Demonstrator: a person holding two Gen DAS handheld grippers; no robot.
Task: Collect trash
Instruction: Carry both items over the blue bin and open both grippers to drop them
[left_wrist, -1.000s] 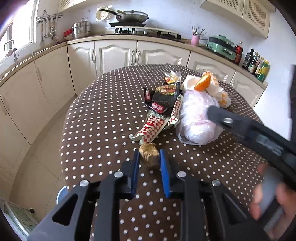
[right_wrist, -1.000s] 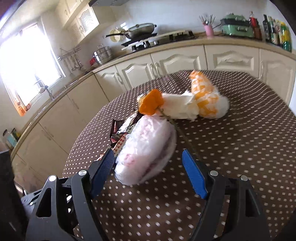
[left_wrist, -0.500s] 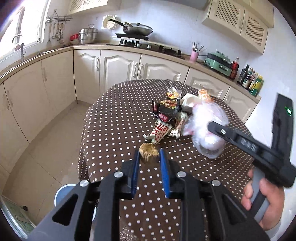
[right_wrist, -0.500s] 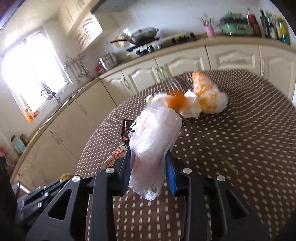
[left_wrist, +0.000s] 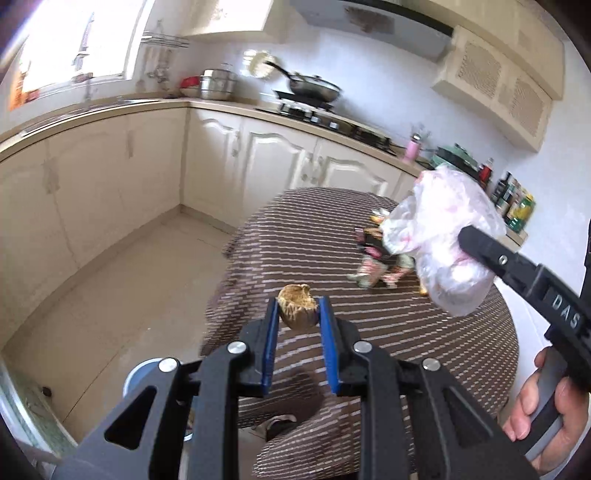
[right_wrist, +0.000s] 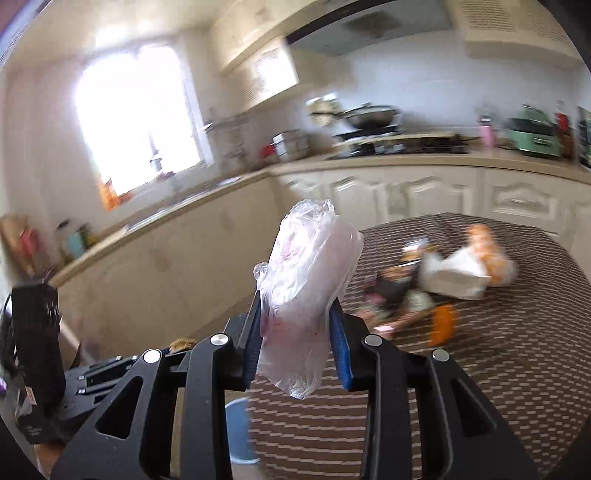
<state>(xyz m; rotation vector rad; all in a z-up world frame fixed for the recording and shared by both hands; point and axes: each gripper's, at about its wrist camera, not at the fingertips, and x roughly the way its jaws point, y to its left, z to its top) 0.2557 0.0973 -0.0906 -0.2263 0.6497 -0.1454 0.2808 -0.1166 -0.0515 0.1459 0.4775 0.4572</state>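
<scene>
Seen from the left wrist, the left gripper (left_wrist: 298, 308) clamps a brown crumpled lump (left_wrist: 297, 307) above the near edge of the dotted table (left_wrist: 303, 236); at right, the right gripper (left_wrist: 476, 240) holds a clear plastic bag (left_wrist: 443, 236) aloft over the table. Seen from the right wrist, its fingers (right_wrist: 341, 347), which have just been closing, squeeze the bag; remaining wrappers (right_wrist: 395, 291) lie on the table, and a blue bin (right_wrist: 240, 430) stands on the floor below.

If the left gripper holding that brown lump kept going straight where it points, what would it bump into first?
Probably the near part of the dotted tablecloth just beyond the brown lump held by the left gripper; depth is hard to judge, and the wrappers lie off to the right.
</scene>
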